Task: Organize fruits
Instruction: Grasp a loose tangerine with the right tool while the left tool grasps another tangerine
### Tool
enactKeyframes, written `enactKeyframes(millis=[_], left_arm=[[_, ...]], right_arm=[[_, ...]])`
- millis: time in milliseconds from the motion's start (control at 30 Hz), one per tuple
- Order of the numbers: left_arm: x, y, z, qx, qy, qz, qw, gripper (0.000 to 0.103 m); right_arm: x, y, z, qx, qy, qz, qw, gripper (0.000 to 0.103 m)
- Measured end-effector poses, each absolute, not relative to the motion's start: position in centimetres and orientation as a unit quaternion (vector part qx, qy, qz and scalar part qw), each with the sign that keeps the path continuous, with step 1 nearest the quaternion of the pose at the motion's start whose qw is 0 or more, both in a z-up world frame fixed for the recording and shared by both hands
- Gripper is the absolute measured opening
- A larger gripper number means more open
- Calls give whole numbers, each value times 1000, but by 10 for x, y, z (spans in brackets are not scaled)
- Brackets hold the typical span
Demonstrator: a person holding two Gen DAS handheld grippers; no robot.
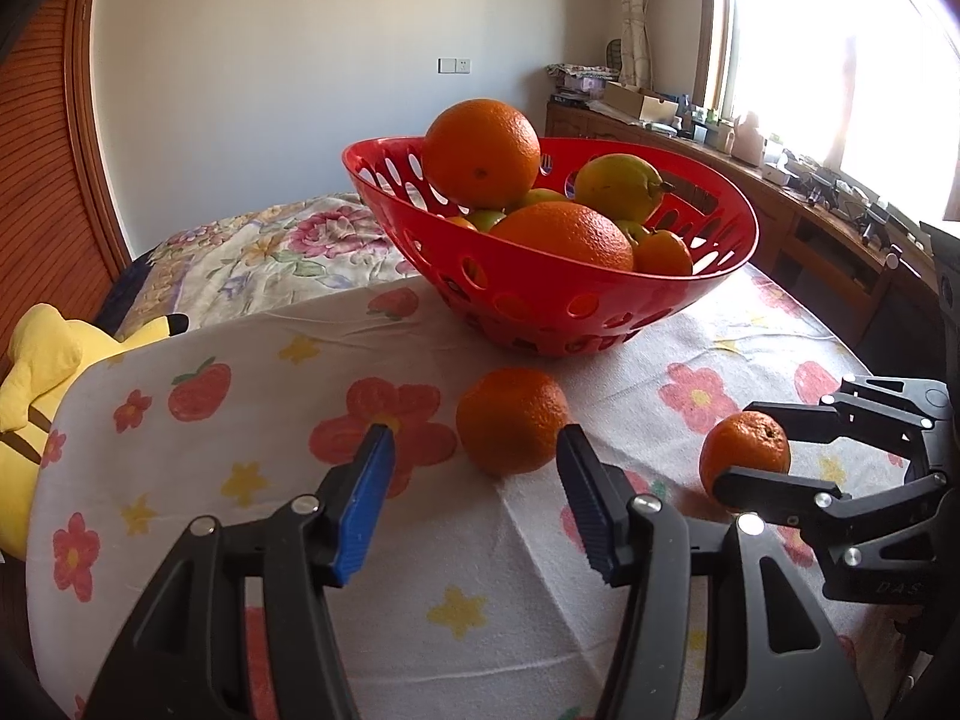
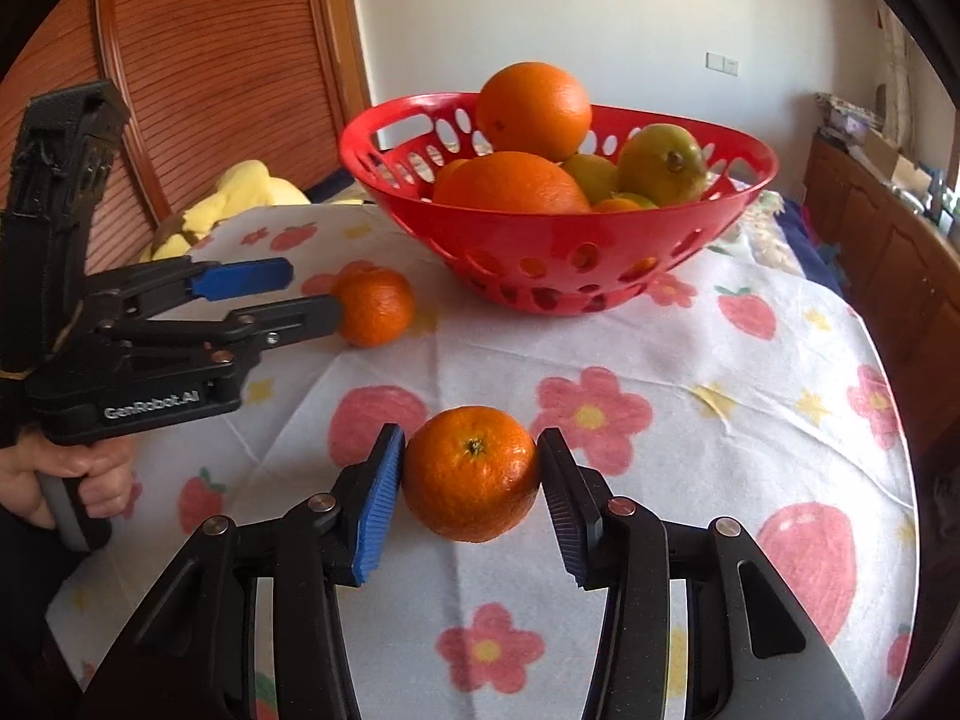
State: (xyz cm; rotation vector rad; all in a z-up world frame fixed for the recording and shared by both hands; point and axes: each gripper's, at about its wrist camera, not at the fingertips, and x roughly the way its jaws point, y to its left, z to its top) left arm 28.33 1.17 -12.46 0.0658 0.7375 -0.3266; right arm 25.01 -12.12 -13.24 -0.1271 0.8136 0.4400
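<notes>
While one basket (image 2: 558,252) stands, two mandarins (image 2: 471,474) lie loose.

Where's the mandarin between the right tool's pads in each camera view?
Left wrist view: the mandarin sits at the right edge, between the right tool's fingers.
Right wrist view: the mandarin is at bottom centre, between the blue pads.
Shared landmark: the red basket behind it.

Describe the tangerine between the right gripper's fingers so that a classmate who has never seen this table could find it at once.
Start at the red basket piled with fruit on the flowered tablecloth. Two loose tangerines lie on the cloth in front of it. Yours is the one between the right gripper fingers, green stem scar facing up; the other tangerine lies nearer the basket.
</notes>
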Motion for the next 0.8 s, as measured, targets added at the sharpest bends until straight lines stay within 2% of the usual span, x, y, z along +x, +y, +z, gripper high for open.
enactKeyframes(millis=[800], left_arm=[[320, -11, -127, 35, 418, -155, 894, 56]], right_arm=[[248, -129, -133, -49, 390, 208, 896, 46]])
